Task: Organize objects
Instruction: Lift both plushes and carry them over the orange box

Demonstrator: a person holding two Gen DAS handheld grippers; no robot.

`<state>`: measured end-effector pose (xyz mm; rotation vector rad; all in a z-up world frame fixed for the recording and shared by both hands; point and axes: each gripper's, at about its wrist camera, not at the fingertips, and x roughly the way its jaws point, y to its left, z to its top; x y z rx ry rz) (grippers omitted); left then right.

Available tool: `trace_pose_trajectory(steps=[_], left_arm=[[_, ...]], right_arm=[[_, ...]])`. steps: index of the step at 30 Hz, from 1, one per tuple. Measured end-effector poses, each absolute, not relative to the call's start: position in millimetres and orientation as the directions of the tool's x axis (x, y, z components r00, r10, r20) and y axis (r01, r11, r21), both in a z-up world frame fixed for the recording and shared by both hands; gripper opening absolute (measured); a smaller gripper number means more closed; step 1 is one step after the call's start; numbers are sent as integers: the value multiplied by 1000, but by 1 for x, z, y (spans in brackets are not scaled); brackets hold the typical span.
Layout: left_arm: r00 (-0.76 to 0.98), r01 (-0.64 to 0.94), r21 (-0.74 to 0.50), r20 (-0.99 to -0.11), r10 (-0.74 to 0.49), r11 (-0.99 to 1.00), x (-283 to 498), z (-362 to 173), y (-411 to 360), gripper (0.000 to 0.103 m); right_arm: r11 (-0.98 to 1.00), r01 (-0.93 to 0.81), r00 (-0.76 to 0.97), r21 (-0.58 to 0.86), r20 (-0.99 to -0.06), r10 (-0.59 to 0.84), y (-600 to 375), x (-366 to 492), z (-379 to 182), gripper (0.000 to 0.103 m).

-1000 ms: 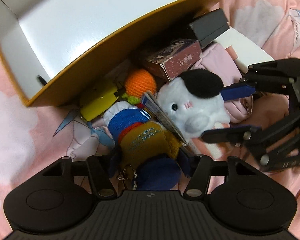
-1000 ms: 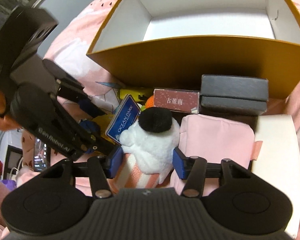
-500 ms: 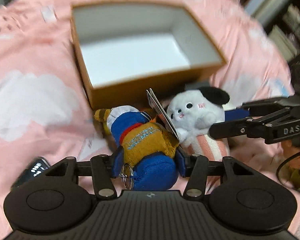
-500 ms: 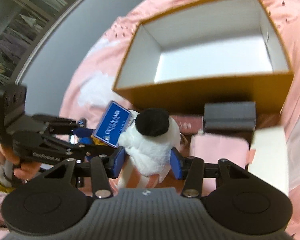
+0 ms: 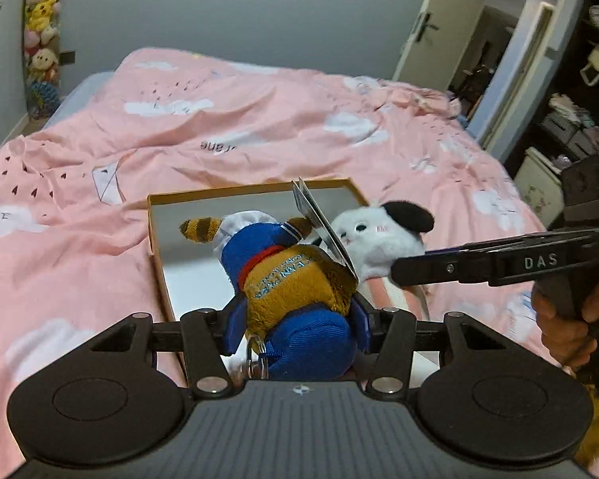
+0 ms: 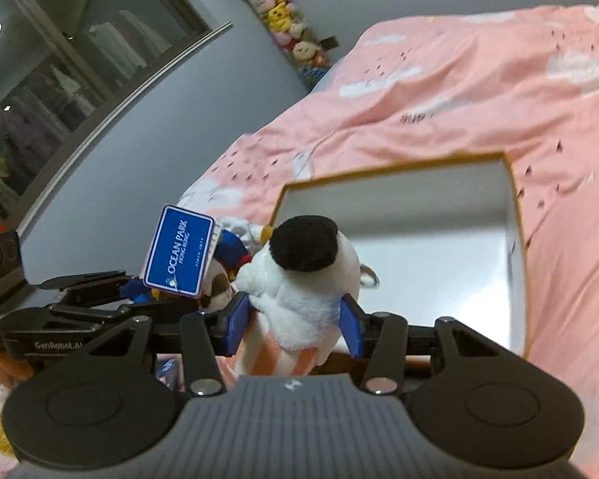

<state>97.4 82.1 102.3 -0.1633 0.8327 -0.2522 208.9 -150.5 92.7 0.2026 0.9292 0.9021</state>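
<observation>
My left gripper (image 5: pixel 295 319) is shut on a brown plush toy in a blue sailor suit (image 5: pixel 291 279), held up in the air, with a blue paper tag (image 6: pixel 178 248) standing off it. Beside it, my right gripper (image 6: pixel 295 319) is shut on a white plush toy with a black ear (image 6: pixel 303 275), also lifted. In the left wrist view the white plush (image 5: pixel 379 239) and the right gripper (image 5: pixel 403 271) sit just right of the sailor plush. Below and beyond both toys lies the open orange box (image 6: pixel 517 215) with a white inside (image 5: pixel 195 279).
A pink bedspread with white clouds (image 5: pixel 239 119) covers the bed around the box. A person's hand (image 5: pixel 567 319) holds the right gripper's handle. A column of plush toys (image 5: pixel 40 40) hangs in the far corner; a door (image 5: pixel 431 28) and shelves (image 5: pixel 579 119) stand on the right.
Both grippers have risen off the bed with their plush toys and tilted up, so the box has shrunk below them and the room has come into view. The pile of other items has dropped out of sight.
</observation>
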Motion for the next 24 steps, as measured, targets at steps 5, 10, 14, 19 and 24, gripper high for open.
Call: trace_pose_trajectory(steps=[5,10,14,19,24], left_arm=[[614,92,-210,-758,-221,973,123,65,78,60],[563,58,-120,-816,-132,991,135,35,72,60],[510,55,-90,-854,-105,994,142,16,71,60],[453,83,-19,-890,-55,996,147,5,66,60],[381,113,9,-924,-35,994,156,-1,61,62]], right_arm=[[672,-593,317,443,-638,701,-128,236,59,50],[697,-577,264,426,-710,653,-110,262,14,50],[700,-571,222,429,-740,635,-103,275,-11,50],[688,-579,160,437,-767,621,-97,278,-30,51],[667,-594,112,450,-775,622,-87,281,-38,50]])
